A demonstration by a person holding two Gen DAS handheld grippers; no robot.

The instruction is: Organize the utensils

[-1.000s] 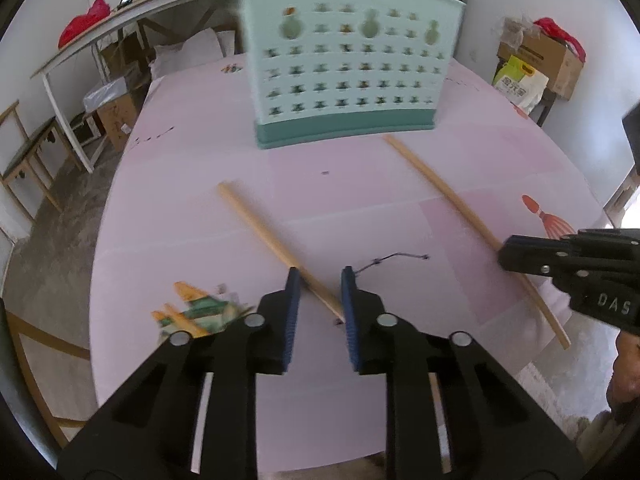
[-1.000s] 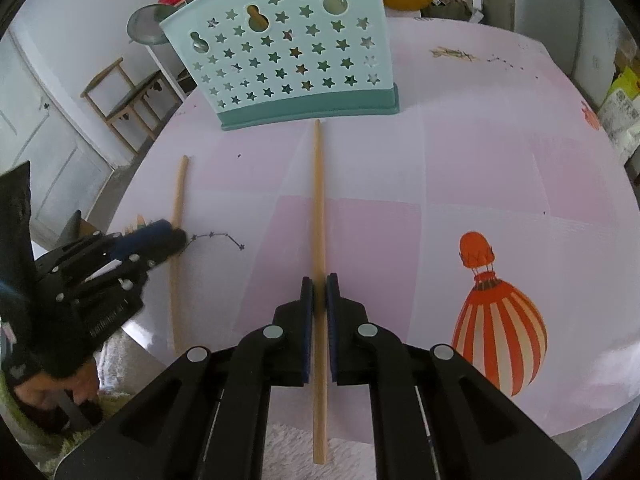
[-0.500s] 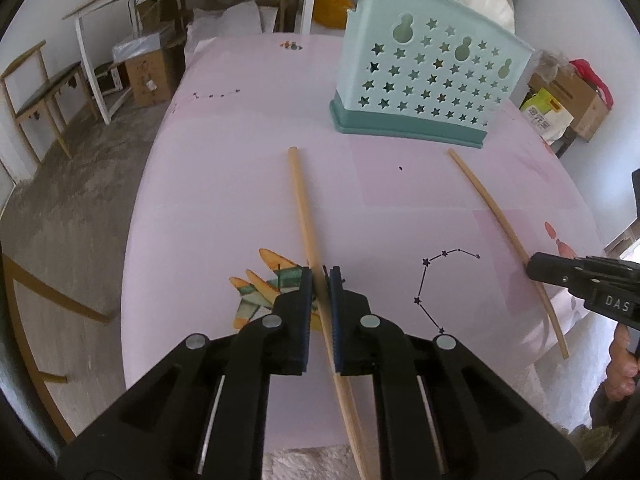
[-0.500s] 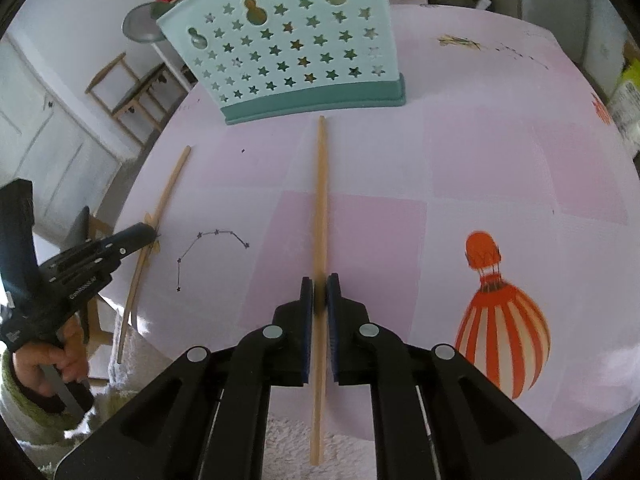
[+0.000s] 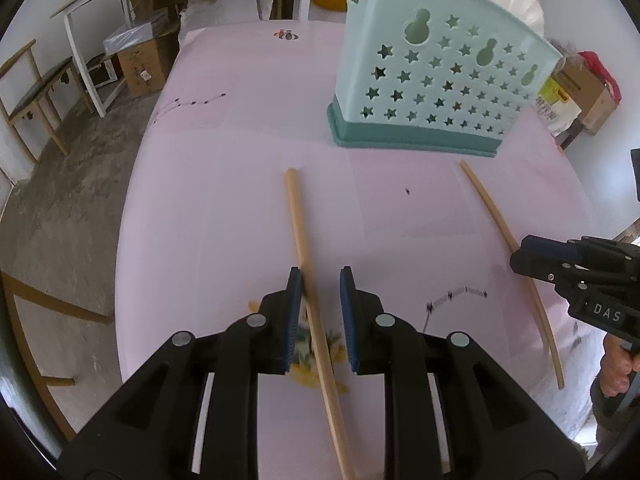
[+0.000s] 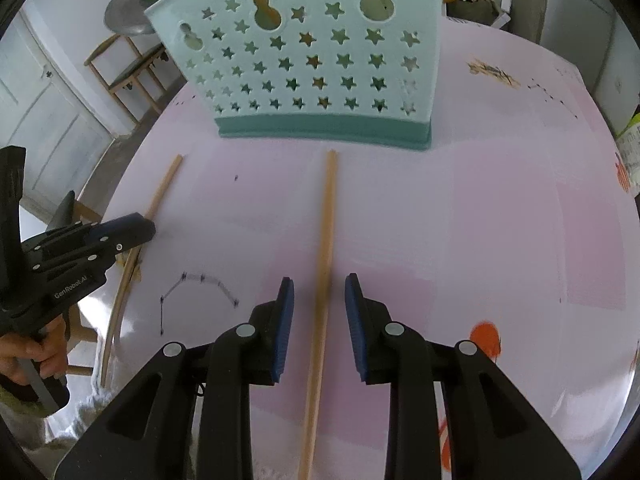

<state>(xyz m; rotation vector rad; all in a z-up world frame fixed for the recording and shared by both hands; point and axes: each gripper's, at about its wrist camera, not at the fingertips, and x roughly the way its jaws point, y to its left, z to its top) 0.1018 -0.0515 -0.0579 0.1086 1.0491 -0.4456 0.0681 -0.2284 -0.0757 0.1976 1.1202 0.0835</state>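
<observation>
Pink counter [image 5: 240, 208] carries a mint star-cut utensil basket [image 5: 436, 80]. We log both claws opening: left claw [image 5: 320, 300] straddles the left chopstick [image 5: 298, 220], near the basket; right claw [image 6: 319, 304] straddles the right chopstick [image 6: 327, 216], pads clear, just before the basket.

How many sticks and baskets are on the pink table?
Long thin wooden chopsticks: 2
Mint-green plastic utensil basket with star holes: 1
Total: 3
</observation>
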